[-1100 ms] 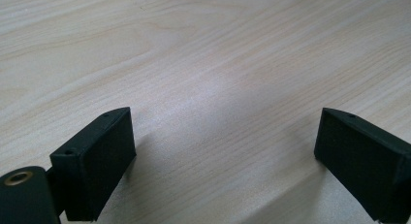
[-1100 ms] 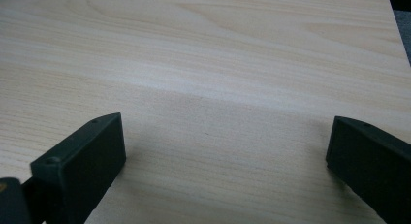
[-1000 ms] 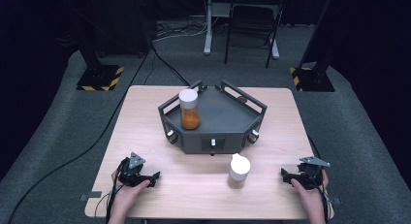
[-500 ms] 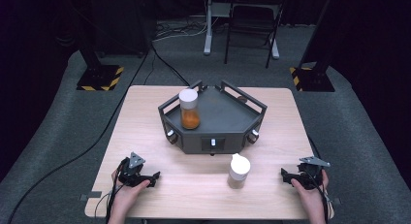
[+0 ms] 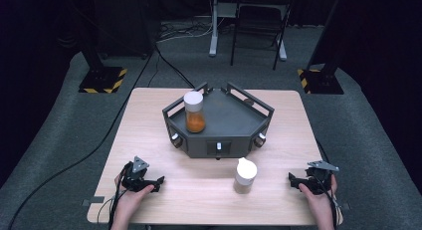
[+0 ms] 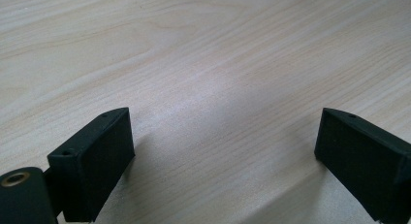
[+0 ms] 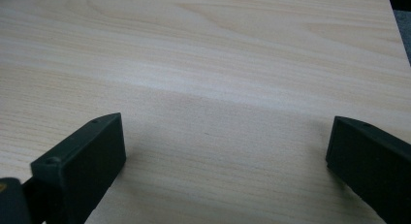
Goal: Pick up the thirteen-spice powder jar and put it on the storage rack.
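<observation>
Wooden table (image 5: pixel 164 115), dark studio: left gripper (image 5: pixel 158 180) & right gripper (image 5: pixel 292 177) rest near front edge, jaws wide apart, flanking white-capped bottle (image 5: pixel 245 175).

Lab: black curtains (image 5: pixel 45 36), rig stands (image 5: pixel 102 75)

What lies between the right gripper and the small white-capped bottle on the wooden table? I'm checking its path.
Bare wooden table in the high view: nothing lies between the right gripper and the small white-capped bottle.
</observation>
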Demonstrator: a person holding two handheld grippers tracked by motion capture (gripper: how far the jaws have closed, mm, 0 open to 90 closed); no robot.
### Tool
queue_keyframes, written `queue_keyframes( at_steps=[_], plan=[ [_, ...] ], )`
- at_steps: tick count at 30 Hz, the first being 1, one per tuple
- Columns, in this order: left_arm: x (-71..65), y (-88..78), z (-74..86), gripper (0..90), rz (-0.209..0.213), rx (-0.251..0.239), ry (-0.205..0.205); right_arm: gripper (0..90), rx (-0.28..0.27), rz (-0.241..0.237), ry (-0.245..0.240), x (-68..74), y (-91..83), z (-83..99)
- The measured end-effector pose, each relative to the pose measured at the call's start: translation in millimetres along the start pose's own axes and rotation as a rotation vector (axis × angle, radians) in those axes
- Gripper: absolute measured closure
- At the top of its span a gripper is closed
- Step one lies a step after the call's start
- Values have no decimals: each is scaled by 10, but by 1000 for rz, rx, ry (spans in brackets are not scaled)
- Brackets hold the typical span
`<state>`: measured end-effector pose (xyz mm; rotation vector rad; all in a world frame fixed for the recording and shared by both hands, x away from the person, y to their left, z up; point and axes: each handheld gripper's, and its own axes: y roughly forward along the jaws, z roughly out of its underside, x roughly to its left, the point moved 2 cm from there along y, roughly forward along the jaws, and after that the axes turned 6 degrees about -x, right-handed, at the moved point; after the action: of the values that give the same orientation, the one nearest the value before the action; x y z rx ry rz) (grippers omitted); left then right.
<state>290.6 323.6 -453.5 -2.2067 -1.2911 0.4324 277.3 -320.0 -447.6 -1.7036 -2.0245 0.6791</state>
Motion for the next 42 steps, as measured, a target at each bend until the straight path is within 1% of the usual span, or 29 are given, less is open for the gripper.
queue_keyframes(
  at_steps=[11,17,20,27,30,35,42],
  plan=[
    [7,2,-3,65,5,2,1,8,-3,-10,2,-12,-13,9],
    [7,2,-4,64,5,2,1,51,-7,-48,10,-46,-40,4],
    [7,3,-4,63,5,2,1,54,-9,-62,6,-47,-52,-2],
    [7,3,-5,62,5,2,2,54,-34,-91,-3,-20,-132,-23],
    [8,3,-5,62,5,2,2,60,-46,-112,-5,-15,-162,-36],
    [8,3,-5,62,5,3,1,62,-66,-143,-26,27,-216,-69],
    [7,3,-5,62,5,2,1,63,-99,-192,-64,133,-318,-129]
  ],
)
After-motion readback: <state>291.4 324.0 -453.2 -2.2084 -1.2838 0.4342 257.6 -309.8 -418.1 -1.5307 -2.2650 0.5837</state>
